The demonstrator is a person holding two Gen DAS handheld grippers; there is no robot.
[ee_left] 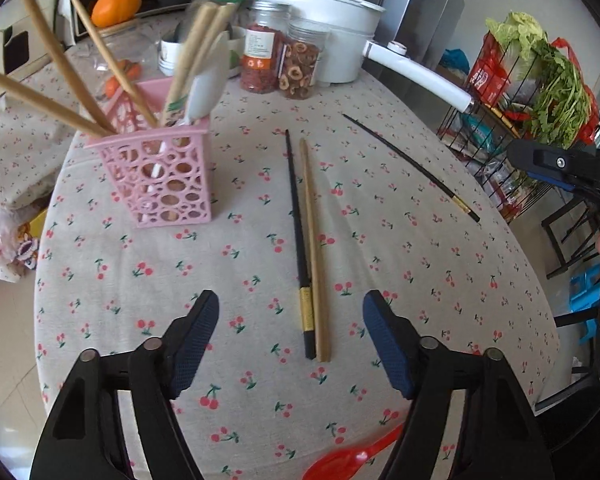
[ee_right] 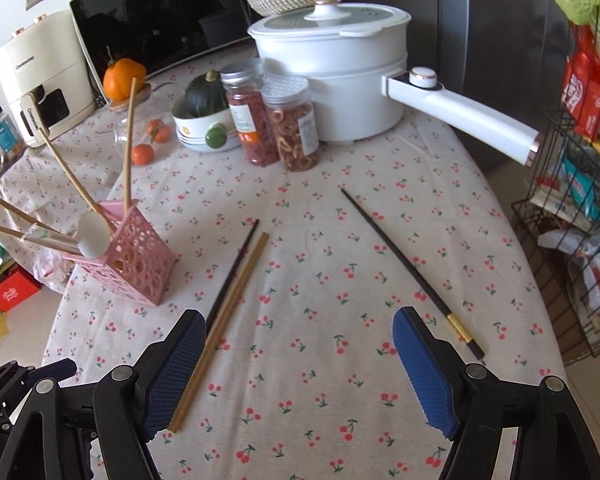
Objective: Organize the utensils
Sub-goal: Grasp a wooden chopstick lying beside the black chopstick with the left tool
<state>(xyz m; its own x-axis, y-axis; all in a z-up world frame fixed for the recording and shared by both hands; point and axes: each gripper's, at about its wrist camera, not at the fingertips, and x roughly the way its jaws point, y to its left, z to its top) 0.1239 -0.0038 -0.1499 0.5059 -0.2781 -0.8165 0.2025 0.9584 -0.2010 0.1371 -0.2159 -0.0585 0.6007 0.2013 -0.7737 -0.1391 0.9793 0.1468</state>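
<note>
1. A black chopstick and a wooden chopstick lie side by side, touching, on the cherry-print tablecloth.
2. A second black chopstick lies apart, to their right.
3. The pink utensil holder stands left, holding wooden chopsticks.
4. Left gripper and right gripper both hang spread wide, holding nothing.
5. A red spoon lies nearest.
</note>
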